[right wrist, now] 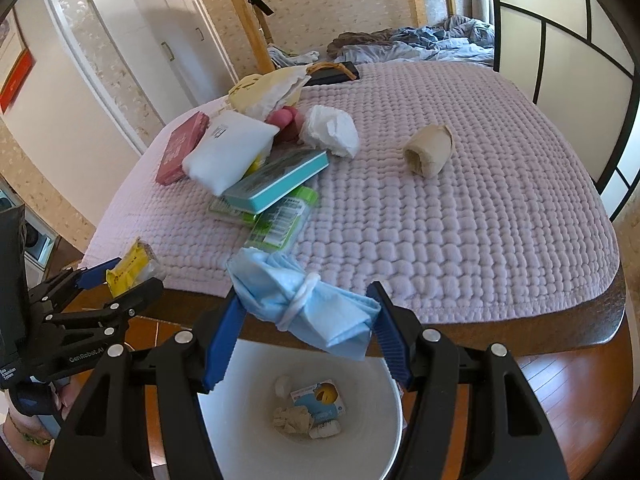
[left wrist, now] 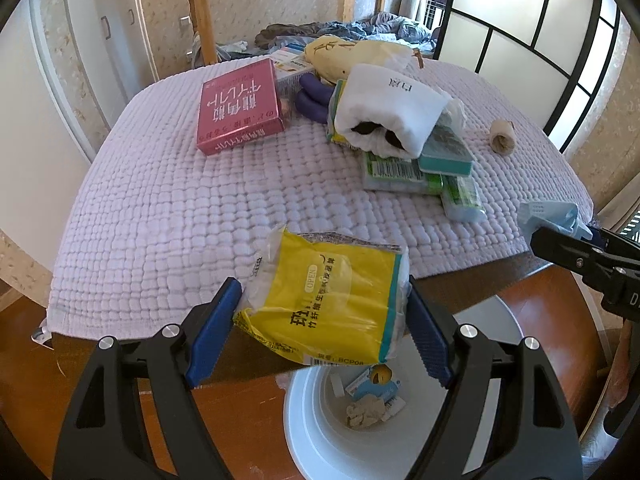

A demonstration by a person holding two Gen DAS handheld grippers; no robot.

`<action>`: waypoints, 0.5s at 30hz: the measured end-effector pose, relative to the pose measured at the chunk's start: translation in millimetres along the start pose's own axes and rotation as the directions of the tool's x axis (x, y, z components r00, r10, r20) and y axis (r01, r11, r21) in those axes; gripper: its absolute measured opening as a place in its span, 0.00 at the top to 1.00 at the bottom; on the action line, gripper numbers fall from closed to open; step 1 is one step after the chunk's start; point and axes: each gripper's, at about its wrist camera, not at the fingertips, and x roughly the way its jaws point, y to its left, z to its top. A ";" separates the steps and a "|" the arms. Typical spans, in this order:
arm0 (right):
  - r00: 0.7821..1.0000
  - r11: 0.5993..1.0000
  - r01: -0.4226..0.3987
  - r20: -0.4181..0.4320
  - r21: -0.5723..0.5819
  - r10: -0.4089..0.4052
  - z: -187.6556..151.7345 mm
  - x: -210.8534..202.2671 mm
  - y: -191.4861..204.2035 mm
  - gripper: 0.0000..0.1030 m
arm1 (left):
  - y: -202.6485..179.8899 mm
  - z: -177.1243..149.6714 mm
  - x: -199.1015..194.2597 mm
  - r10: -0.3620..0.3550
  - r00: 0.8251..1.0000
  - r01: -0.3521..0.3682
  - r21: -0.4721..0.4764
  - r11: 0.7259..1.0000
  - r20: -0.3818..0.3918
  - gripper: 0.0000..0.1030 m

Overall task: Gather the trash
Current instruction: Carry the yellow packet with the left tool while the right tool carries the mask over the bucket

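My left gripper (left wrist: 324,314) is shut on a yellow tissue pack (left wrist: 326,300), held at the table's front edge above a white bin (left wrist: 304,420). The pack and left gripper also show in the right wrist view (right wrist: 130,266). My right gripper (right wrist: 306,330) is shut on a crumpled blue face mask (right wrist: 304,302), held over the same white bin (right wrist: 372,392). The bin holds crumpled paper (right wrist: 292,420) and a small blue packet (right wrist: 320,400). The mask also shows in the left wrist view (left wrist: 552,216).
A table with a lilac quilted cloth (right wrist: 460,208) carries a pink box (left wrist: 240,110), a white pouch (left wrist: 390,108), a teal tin (right wrist: 276,180), green packs (right wrist: 280,220), a crumpled white tissue (right wrist: 332,130) and a cardboard roll (right wrist: 428,150). Wooden floor lies below.
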 end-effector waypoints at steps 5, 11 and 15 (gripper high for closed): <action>1.000 1.000 -0.008 -0.009 -0.011 0.008 -11.3 -6.2 13.5 0.41 | -0.7 -6.6 -3.5 0.002 1.000 -0.002 -0.005 1.000 -0.013 0.21; 1.000 0.999 -0.017 -0.020 -0.027 0.017 -20.2 -12.6 24.6 0.41 | -4.5 -15.5 -8.4 0.005 1.000 -0.004 0.005 1.000 -0.021 0.21; 0.999 0.999 -0.022 -0.025 -0.037 0.021 -29.7 -17.5 30.7 0.41 | -7.5 -21.5 -10.3 0.004 1.000 -0.004 0.012 1.000 -0.027 0.21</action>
